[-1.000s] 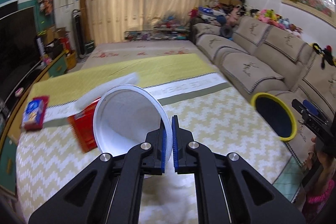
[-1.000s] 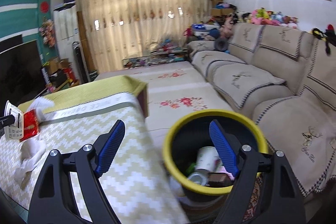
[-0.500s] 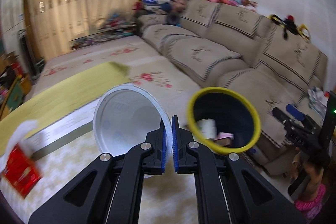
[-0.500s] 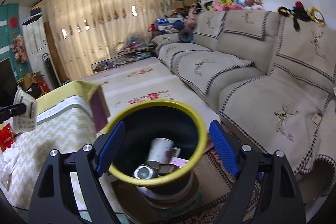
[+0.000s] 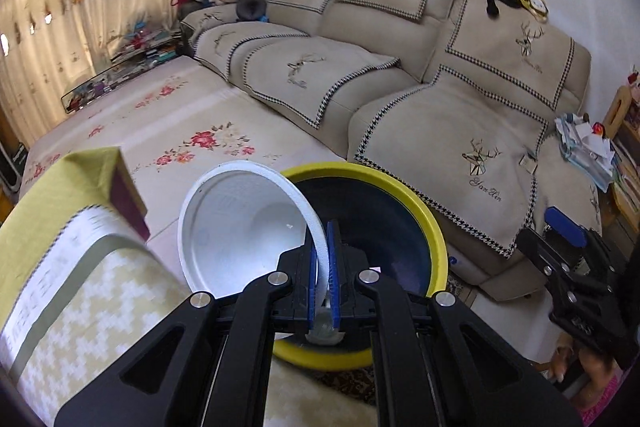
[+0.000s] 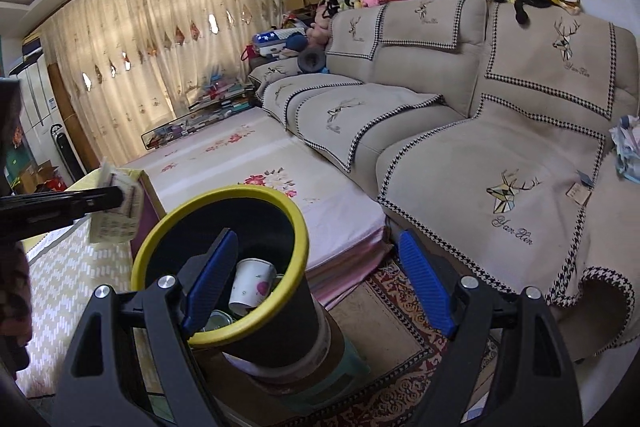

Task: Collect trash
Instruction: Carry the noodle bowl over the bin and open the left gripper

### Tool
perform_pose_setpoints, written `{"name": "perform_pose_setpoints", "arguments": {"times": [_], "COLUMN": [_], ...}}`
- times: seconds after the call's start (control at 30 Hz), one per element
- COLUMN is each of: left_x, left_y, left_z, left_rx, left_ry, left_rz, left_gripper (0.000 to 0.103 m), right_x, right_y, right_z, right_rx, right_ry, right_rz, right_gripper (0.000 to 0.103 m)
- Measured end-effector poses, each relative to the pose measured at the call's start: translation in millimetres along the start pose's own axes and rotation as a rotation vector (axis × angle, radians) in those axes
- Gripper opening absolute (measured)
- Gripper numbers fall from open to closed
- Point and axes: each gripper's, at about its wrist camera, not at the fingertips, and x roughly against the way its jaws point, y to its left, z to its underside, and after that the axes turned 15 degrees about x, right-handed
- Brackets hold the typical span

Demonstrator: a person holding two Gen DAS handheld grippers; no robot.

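Observation:
A white paper cup lies tilted on its side, mouth toward the camera, with my left gripper shut on its rim. It hangs just left of the mouth of a black bin with a yellow rim. In the right wrist view the same cup shows its printed side at the far left, clamped by the left gripper above the table's corner. My right gripper stands open over the bin and holds nothing. A flowered paper cup and a metal can lie inside the bin.
A table under a yellow zigzag cloth borders the bin on the left. A long beige sofa runs along the right wall, with a flowered floor mat before it. The bin stands on a patterned rug. A hand carries the right gripper.
The left gripper has swung with the white cup from over the table to the bin's edge. The right gripper has come closer to the bin, which now sits lower left in its view.

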Motion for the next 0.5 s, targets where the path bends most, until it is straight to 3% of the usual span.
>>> {"name": "perform_pose_setpoints", "arguments": {"times": [0.2,0.37,0.43,0.5], "left_x": [-46.3,-43.7,-20.2,6.4], "left_y": [-10.0,-1.2,5.2,10.9], "left_z": [-8.3,-8.9,-4.8,1.0], "left_rx": [0.008,0.043,0.036,0.038], "left_ry": [0.054,0.025,-0.020,-0.060], "left_rz": [-0.004,-0.026,-0.034,-0.032], "left_gripper": [0.007,0.041,0.046,0.059], "right_x": [-4.1,-2.5,-2.1,-1.6], "right_y": [-3.8,1.3,4.3,8.3], "right_z": [3.2,0.8,0.6,0.6], "right_rx": [-0.007,-0.001,0.001,0.004], "right_ry": [0.012,0.009,0.009,0.007], "right_rz": [-0.006,-0.014,-0.020,-0.026], "right_gripper": [0.078,0.078,0.078,0.078]}}
